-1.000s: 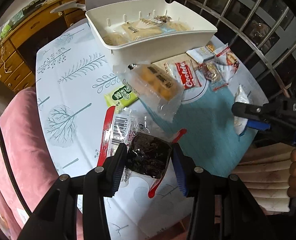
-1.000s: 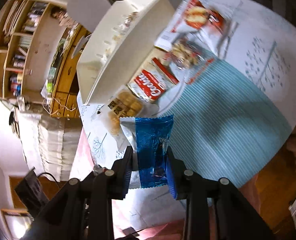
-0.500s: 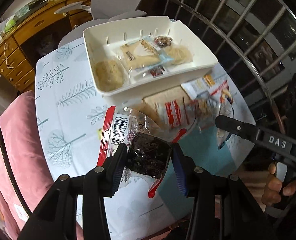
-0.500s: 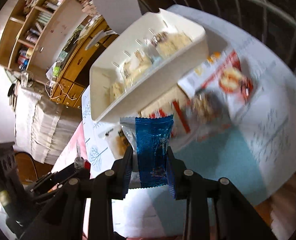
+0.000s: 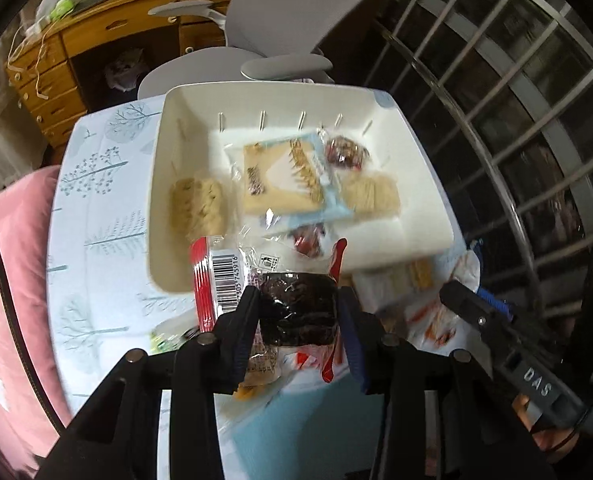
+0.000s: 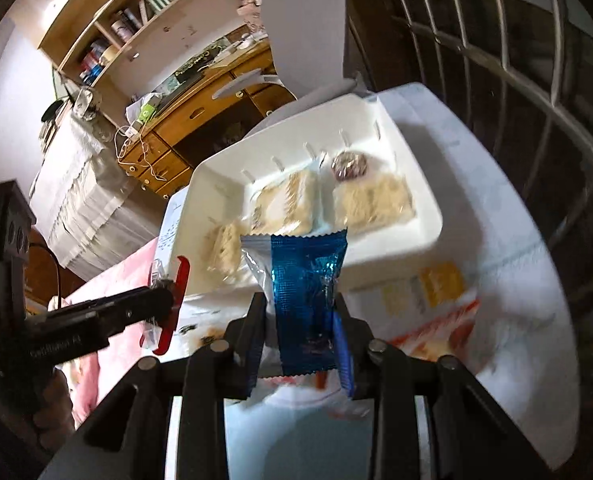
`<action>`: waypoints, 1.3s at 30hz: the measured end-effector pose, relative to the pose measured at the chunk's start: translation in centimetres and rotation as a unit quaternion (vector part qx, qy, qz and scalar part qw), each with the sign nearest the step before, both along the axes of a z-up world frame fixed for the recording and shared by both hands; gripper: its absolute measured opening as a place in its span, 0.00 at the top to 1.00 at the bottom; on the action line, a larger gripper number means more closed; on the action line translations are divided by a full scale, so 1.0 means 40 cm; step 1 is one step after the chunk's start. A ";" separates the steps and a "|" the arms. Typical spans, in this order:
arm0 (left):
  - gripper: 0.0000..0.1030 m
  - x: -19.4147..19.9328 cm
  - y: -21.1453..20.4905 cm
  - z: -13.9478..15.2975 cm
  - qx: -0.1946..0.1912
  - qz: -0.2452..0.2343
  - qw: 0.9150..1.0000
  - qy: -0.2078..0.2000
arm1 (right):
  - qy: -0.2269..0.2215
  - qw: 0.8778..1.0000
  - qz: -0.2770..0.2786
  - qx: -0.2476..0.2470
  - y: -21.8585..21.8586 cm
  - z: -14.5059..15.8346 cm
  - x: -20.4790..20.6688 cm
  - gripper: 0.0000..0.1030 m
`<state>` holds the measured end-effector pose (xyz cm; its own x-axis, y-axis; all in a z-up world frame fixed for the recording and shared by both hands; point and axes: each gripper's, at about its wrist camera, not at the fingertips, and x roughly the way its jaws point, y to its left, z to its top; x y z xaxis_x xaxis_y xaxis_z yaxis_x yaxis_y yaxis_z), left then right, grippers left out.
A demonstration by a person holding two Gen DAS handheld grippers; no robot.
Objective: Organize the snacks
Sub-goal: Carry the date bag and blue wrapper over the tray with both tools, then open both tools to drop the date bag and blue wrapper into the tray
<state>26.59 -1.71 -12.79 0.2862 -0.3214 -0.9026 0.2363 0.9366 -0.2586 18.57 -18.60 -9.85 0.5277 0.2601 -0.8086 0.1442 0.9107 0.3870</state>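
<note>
both tongs hang just short of the white tray (image 5: 164, 184), which lies ahead and below: the left tongs (image 5: 298, 316) are closing on a dark snack pack (image 5: 296, 308), the right tongs (image 6: 300, 322) clenched on a blue foil packet (image 6: 304, 280).

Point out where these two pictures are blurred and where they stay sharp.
Left wrist view: left gripper and its dark snack pack sharp, table packets smeared. Right wrist view: right gripper and blue packet crisp, white bin soft.

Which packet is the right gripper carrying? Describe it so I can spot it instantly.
Start at the white bin on the tree-print tablecloth. In front of its near wall the right gripper is shut on a packet held upright. It is the only shiny blue foil one with clear crimped edges; the packets in the bin are pale biscuits, and the left gripper's packet is dark with red trim.
</note>
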 end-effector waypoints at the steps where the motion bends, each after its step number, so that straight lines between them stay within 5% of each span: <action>1: 0.63 0.013 -0.011 -0.009 0.000 0.005 1.000 0.002 | -0.003 1.000 0.002 -0.002 -0.008 -0.001 0.009 0.70; 9: 0.63 0.100 -0.058 -0.046 0.002 0.054 0.999 0.001 | -0.028 0.999 0.018 -0.021 -0.086 -0.025 0.096 0.70; 16: 0.63 0.134 -0.085 -0.039 -0.006 0.050 0.999 -0.018 | -0.022 1.000 0.006 0.011 -0.126 -0.060 0.151 0.69; 18: 0.53 0.136 -0.089 -0.038 -0.024 0.055 0.998 -0.016 | -0.013 1.000 0.004 0.018 -0.129 -0.073 0.161 0.65; 20: 0.40 0.133 -0.092 -0.035 -0.044 0.059 0.997 -0.014 | -0.007 1.000 0.006 0.022 -0.130 -0.079 0.165 0.48; 39: 0.35 -0.065 -0.079 0.067 -0.054 -0.006 0.998 -0.043 | -0.029 0.997 -0.064 -0.005 -0.137 0.033 -0.033 0.40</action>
<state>24.00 -4.85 -10.13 0.3563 -0.4188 -0.8353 0.2725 0.9016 -0.3358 17.23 -24.06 -8.51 0.6025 0.1793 -0.7777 0.2378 0.8898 0.3894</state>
